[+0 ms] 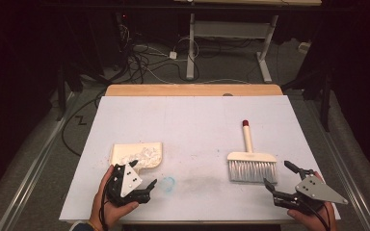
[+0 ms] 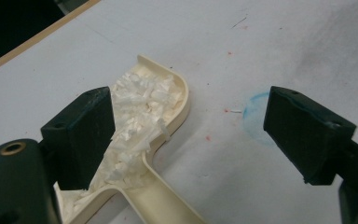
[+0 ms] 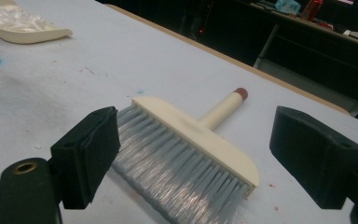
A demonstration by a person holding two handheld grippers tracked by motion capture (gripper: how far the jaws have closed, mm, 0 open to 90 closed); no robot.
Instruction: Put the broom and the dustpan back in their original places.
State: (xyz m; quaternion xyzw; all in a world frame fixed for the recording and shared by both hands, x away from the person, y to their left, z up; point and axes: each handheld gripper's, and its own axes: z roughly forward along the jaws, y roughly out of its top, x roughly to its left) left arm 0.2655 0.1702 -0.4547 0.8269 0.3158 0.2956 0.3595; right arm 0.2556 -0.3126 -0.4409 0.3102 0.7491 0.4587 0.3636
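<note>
Two claws: both mine, both spread wide and empty, low in the high view.
Left claw (image 1: 147, 185): released, hovering at the lower left, just below the dustpan.
Right claw (image 1: 279, 175): released, at the lower right, its tips just beside the brush bristles, not touching that I can tell.
Dustpan (image 1: 137, 155): cream, flat on the counter (image 1: 197, 120) at left of centre, heaped with white shreds (image 2: 137, 112); in the left claw view its handle (image 2: 168, 205) runs down between my jaws.
Brush (image 1: 251, 161): right of centre, lying flat, grey bristles toward me, red-tipped handle pointing to the far edge.
Counter marks: a faint blue ring (image 1: 168, 183) and a grey smudge between the two tools; I see almost no loose shreds outside the pan.
Step in hand: I judge the sweeping done and both tools set down, or about to be taken up; I cannot tell which.
Next move: if lifting the pan, I must close the left claw squarely on the handle and keep it level, since the heap sits high and would spill.
</note>
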